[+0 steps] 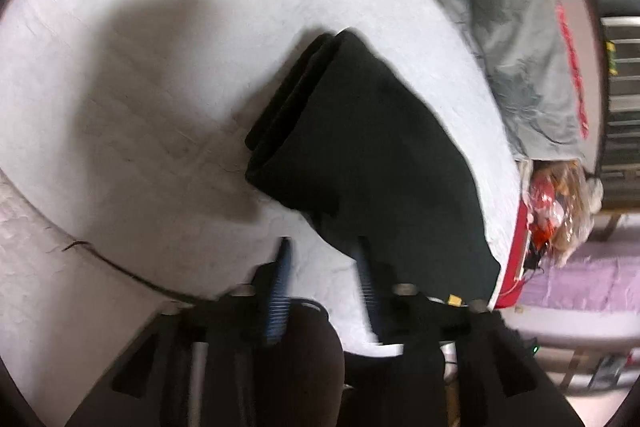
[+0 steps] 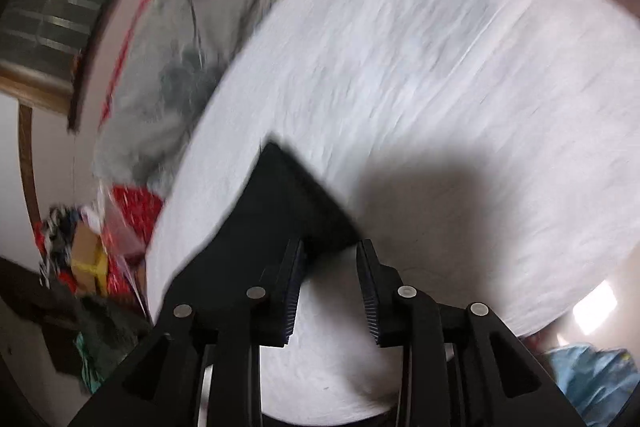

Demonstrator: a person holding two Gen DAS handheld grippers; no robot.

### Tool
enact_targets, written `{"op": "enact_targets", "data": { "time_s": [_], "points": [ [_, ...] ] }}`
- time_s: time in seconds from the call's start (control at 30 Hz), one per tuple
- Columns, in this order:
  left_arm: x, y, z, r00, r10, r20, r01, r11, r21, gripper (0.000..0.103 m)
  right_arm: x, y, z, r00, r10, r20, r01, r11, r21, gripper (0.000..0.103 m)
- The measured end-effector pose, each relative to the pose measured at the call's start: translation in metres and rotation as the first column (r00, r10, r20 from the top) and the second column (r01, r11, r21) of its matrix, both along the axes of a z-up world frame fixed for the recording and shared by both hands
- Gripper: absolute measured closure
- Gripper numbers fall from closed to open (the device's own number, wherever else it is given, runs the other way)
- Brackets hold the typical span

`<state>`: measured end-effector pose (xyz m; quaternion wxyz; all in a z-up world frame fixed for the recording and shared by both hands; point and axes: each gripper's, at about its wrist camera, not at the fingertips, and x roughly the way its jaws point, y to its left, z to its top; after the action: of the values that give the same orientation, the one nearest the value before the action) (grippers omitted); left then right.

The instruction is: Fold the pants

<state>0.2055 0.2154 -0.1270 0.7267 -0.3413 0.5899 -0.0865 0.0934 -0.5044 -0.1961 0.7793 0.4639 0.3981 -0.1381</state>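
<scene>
Black pants (image 1: 360, 147) lying on the white bed cover (image 1: 140, 87), already folded into a thick bundle with several layers visible at one end. Left gripper (image 1: 324, 259) above the cover, fingers well apart, one finger (image 1: 366, 267) in front of the near edge of the pants, nothing between them. Right gripper (image 2: 330, 263) also wide open, just beside a corner of the pants (image 2: 280, 203), holding nothing; hard to tell, because of the blur, whether a fingertip touches the cloth. Probably late in the task, with the fold almost finished. Risk from here: an open finger catching the top layer while passing and dragging it, so the stacked layers slide apart. Also possible: the bundle springing open by itself, being thick and not pressed flat. Grey cloth (image 1: 516, 59) near the far side, well apart from the pants.
</scene>
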Motion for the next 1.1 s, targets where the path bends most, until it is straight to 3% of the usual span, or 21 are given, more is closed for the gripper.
{"op": "enact_targets", "data": {
  "time_s": [0.1,0.2,0.27,0.37,0.5,0.6,0.7,0.77,0.83,0.9,0.97,1.1],
  "points": [
    [-0.012,0.011,0.03,0.997,-0.001,0.082,-0.001,1.0,0.019,0.06,0.01,-0.005,0.009,0.998,0.054,0.016,-0.053,0.999,-0.009,0.072],
    [-0.016,0.017,0.055,0.991,0.018,0.134,-0.03,0.995,0.091,0.045,0.031,0.003,0.003,0.992,0.125,-0.014,-0.125,0.992,-0.03,0.069],
    [-0.011,0.021,0.06,0.99,0.033,0.136,-0.05,0.991,0.124,0.041,0.046,0.01,0.0,0.988,0.151,-0.039,-0.154,0.985,-0.077,0.069],
    [-0.011,0.018,0.065,0.99,0.06,0.125,-0.078,0.987,0.14,0.04,0.059,0.021,-0.003,0.981,0.179,-0.07,-0.187,0.973,-0.132,0.057],
    [0.003,0.007,0.056,0.993,0.064,0.102,-0.082,0.98,0.182,0.031,0.067,0.03,-0.005,0.968,0.223,-0.115,-0.241,0.953,-0.185,0.057],
    [0.006,-0.001,0.04,0.998,0.04,0.057,-0.046,0.992,0.114,0.032,0.07,0.032,-0.006,0.962,0.232,-0.141,-0.259,0.941,-0.218,0.066],
    [0.018,-0.013,0.028,0.999,0.021,0.049,-0.03,0.985,0.172,0.036,0.072,0.032,-0.007,0.956,0.247,-0.161,-0.28,0.932,-0.229,0.085],
    [0.023,-0.021,0.022,1.0,0.007,0.024,-0.012,0.972,0.233,0.077,0.073,0.032,-0.006,0.951,0.262,-0.166,-0.296,0.927,-0.23,0.091],
    [0.02,-0.022,0.023,1.0,0.016,0.026,-0.021,0.973,0.231,0.077,0.072,0.032,0.002,0.957,0.262,-0.123,-0.283,0.938,-0.203,0.095],
    [0.018,-0.026,0.026,0.999,-0.004,0.052,-0.012,0.949,0.314,0.076,0.065,0.032,0.013,0.961,0.267,-0.07,-0.276,0.942,-0.191,0.095],
    [0.018,-0.029,0.016,1.0,-0.025,0.02,0.016,0.931,0.363,0.076,0.057,0.031,0.014,0.959,0.273,-0.071,-0.282,0.94,-0.193,0.095],
    [0.024,-0.023,-0.002,0.999,0.023,-0.031,-0.012,0.952,0.306,0.072,0.047,0.023,-0.012,0.959,0.247,-0.14,-0.268,0.948,-0.17,0.095]
  ]
}}
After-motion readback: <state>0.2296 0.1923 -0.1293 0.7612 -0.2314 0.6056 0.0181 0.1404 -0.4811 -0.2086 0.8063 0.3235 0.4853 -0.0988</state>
